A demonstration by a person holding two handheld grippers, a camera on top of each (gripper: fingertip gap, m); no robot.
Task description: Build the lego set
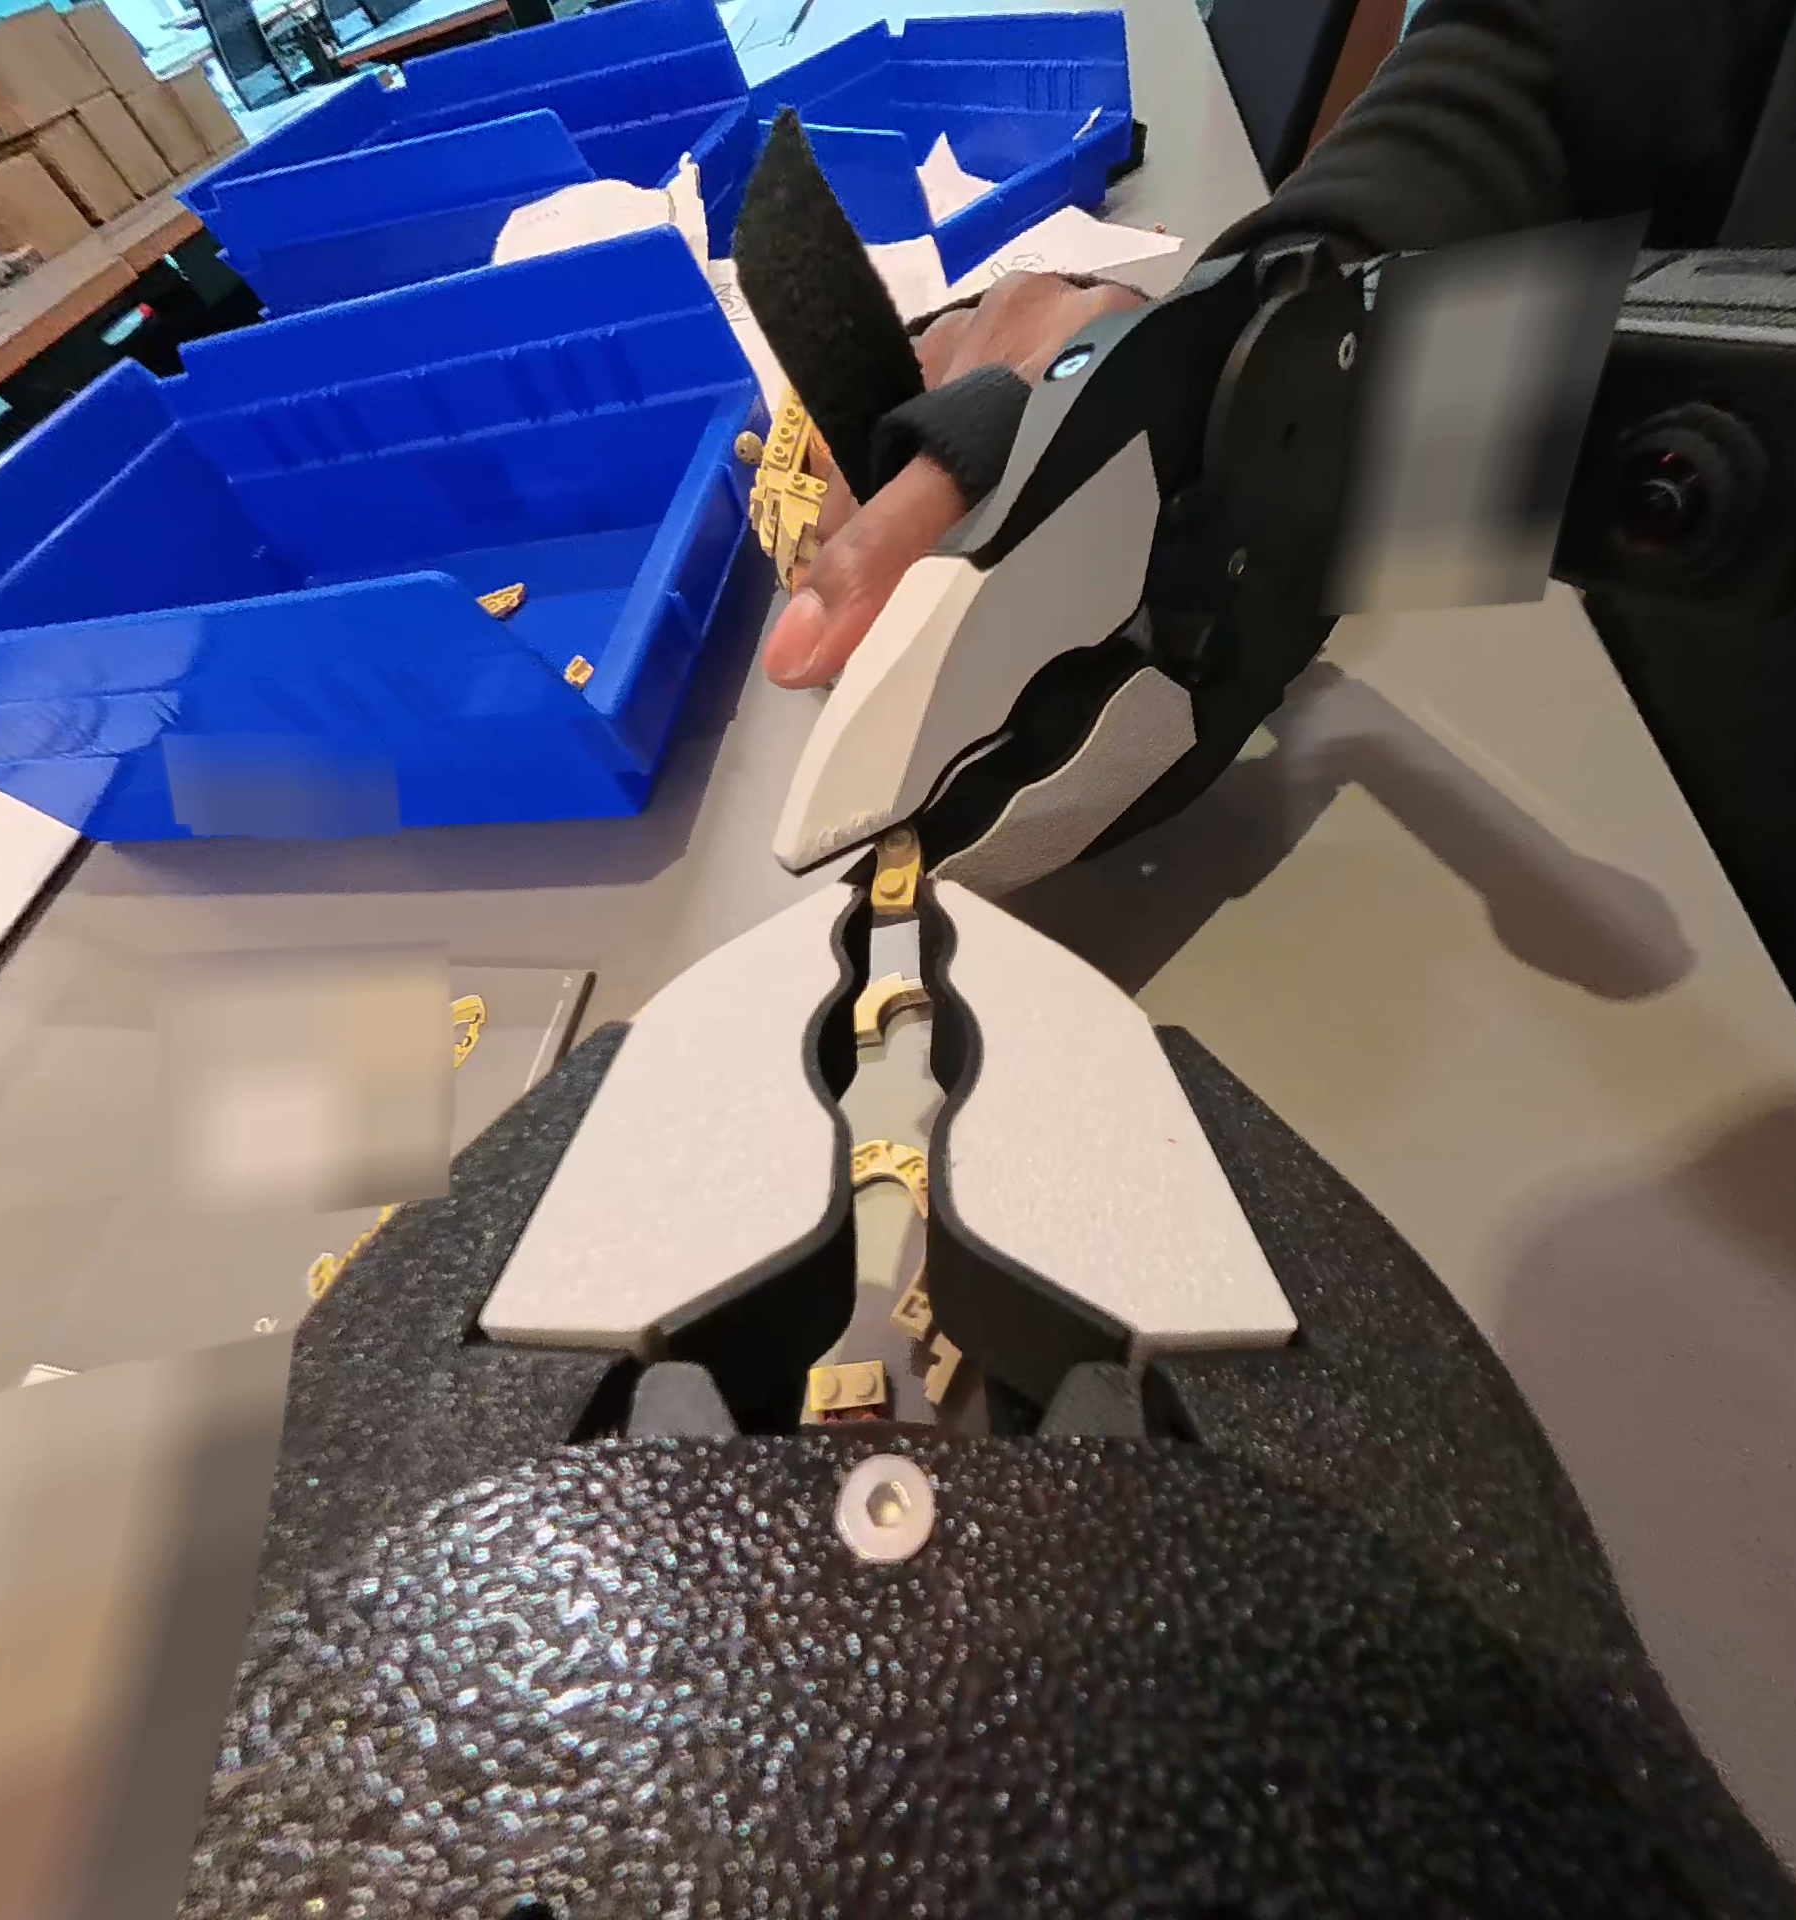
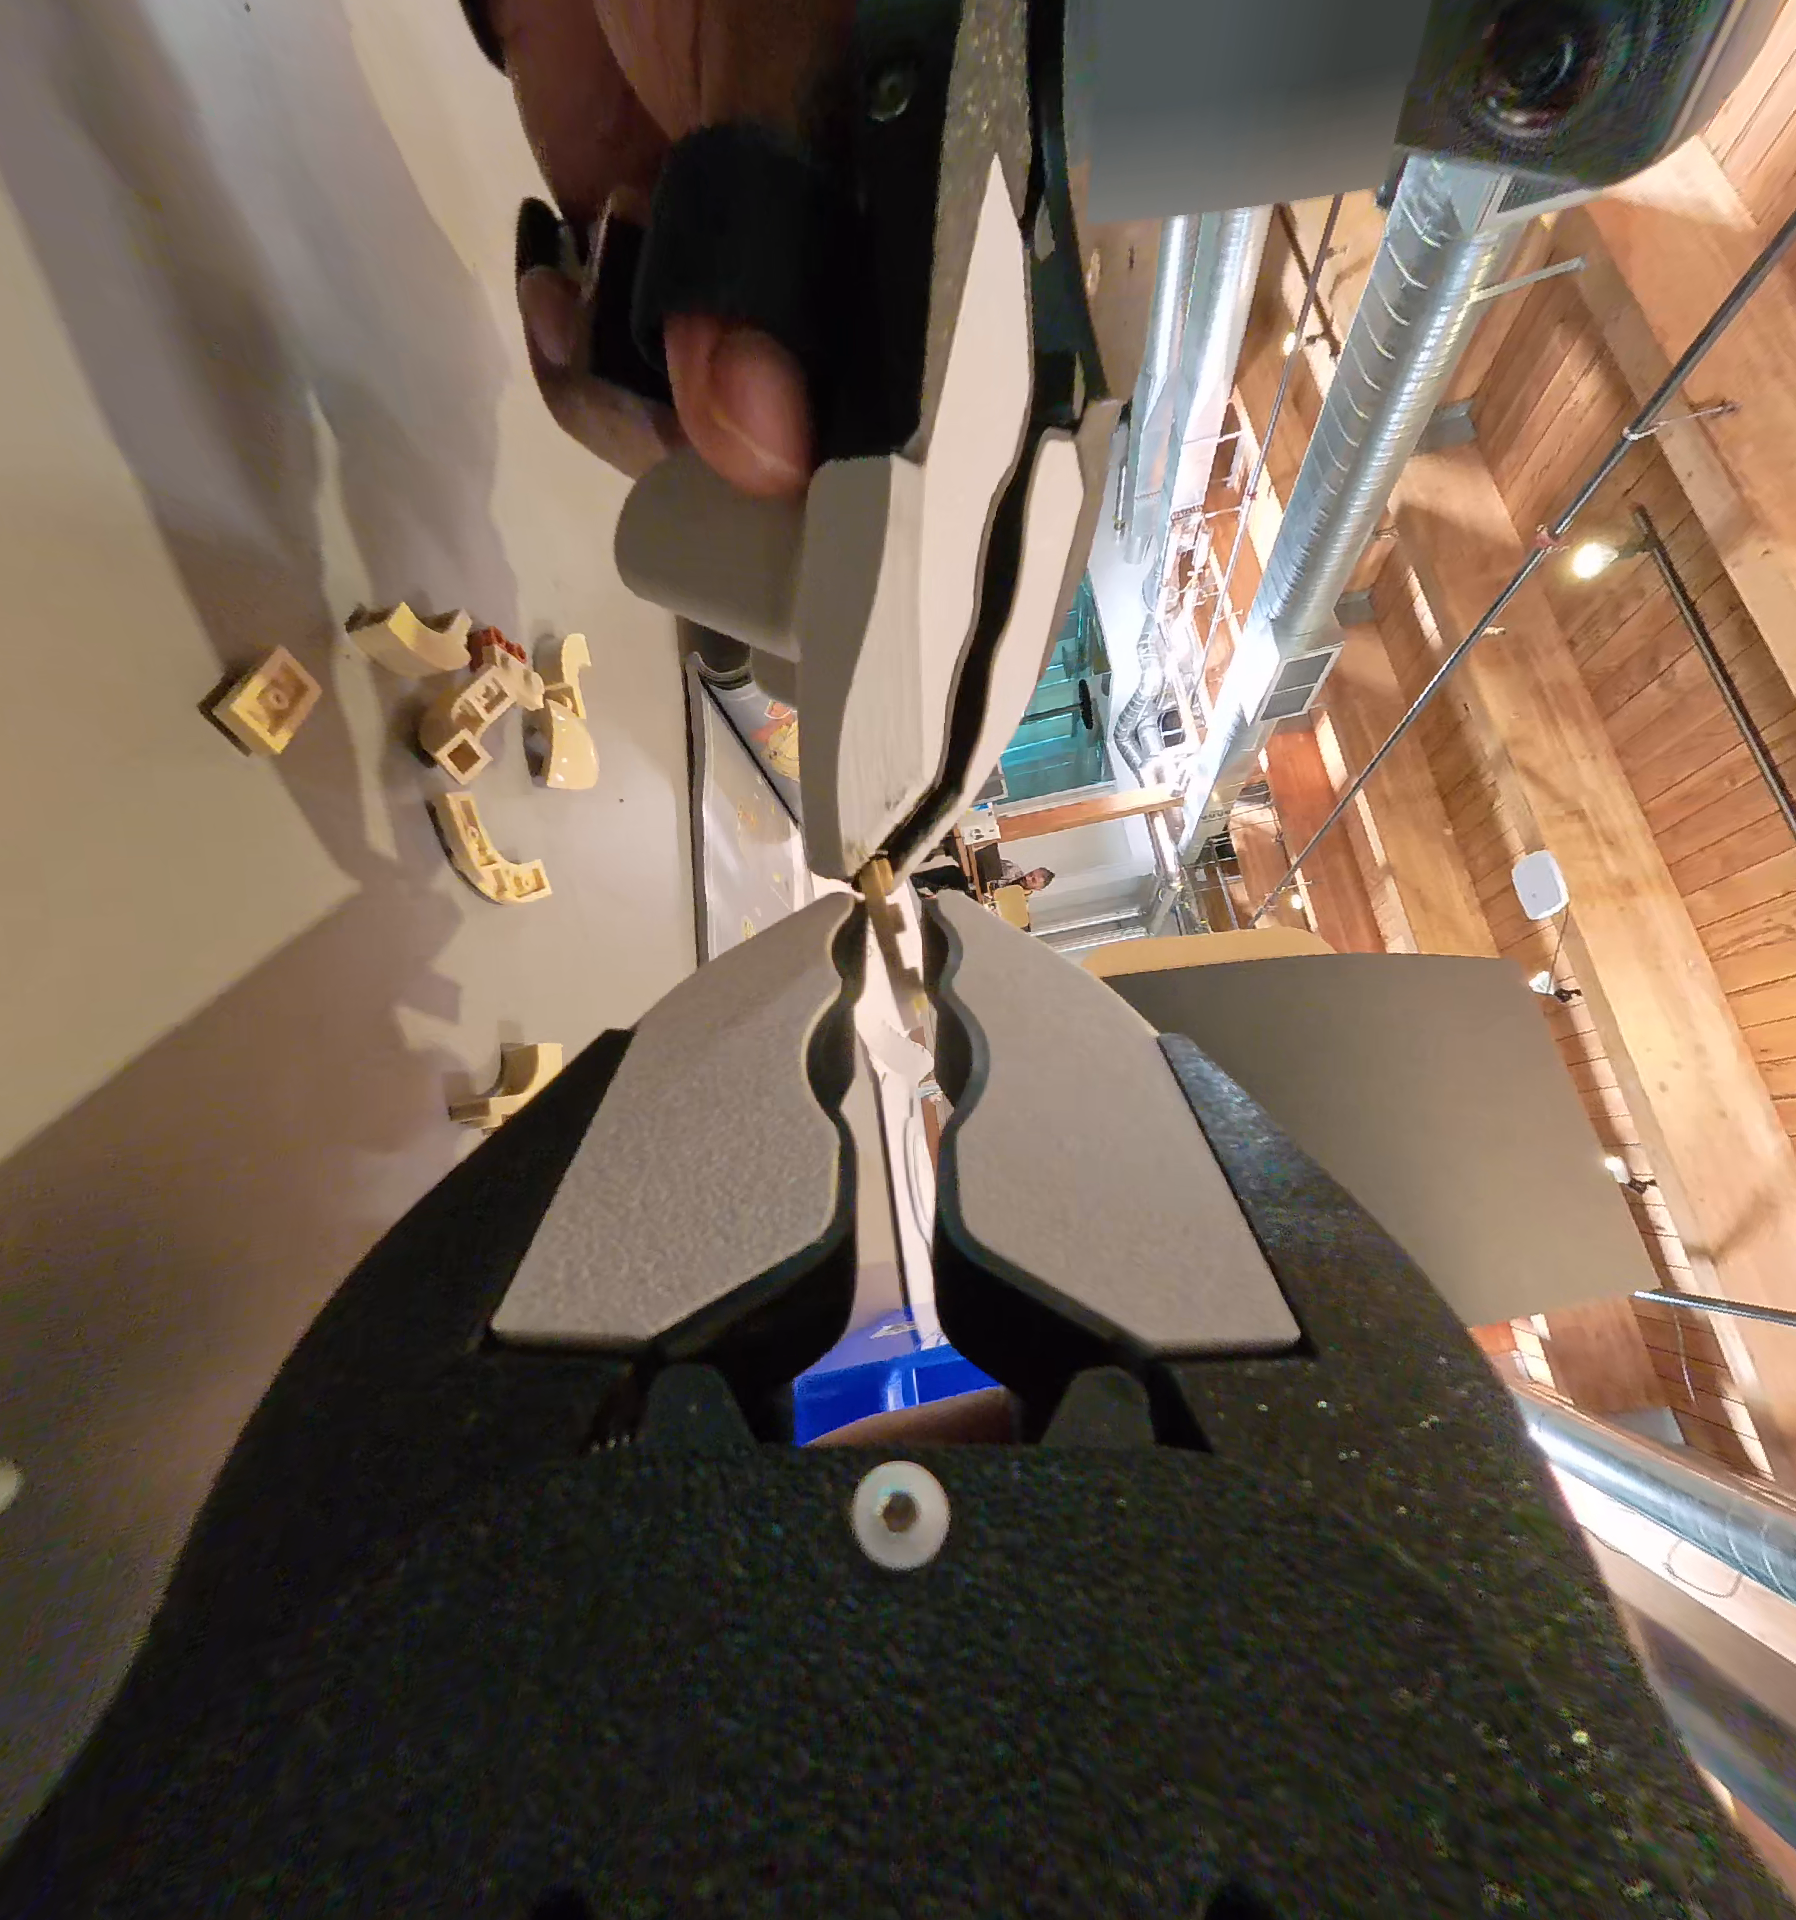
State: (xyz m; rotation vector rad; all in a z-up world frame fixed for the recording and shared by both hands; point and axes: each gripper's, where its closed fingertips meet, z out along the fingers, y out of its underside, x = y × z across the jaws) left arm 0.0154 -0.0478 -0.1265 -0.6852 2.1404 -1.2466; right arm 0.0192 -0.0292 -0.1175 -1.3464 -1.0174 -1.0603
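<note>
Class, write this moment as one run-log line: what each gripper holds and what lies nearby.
left gripper: pinching small tan plate | right gripper: pinching its other end, tip to tip | below: loose tan bricks on grey table | left: blue bins

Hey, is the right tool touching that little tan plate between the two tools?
Touching. The left wrist view shows the right tool with its tips closed on the far end of the tan plate.

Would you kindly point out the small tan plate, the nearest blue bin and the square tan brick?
small tan plate [image 1: 895,885], left wrist view, studded top.
nearest blue bin [image 1: 603,727], left wrist view, front corner.
square tan brick [image 2: 268,707], right wrist view, top face.
</note>
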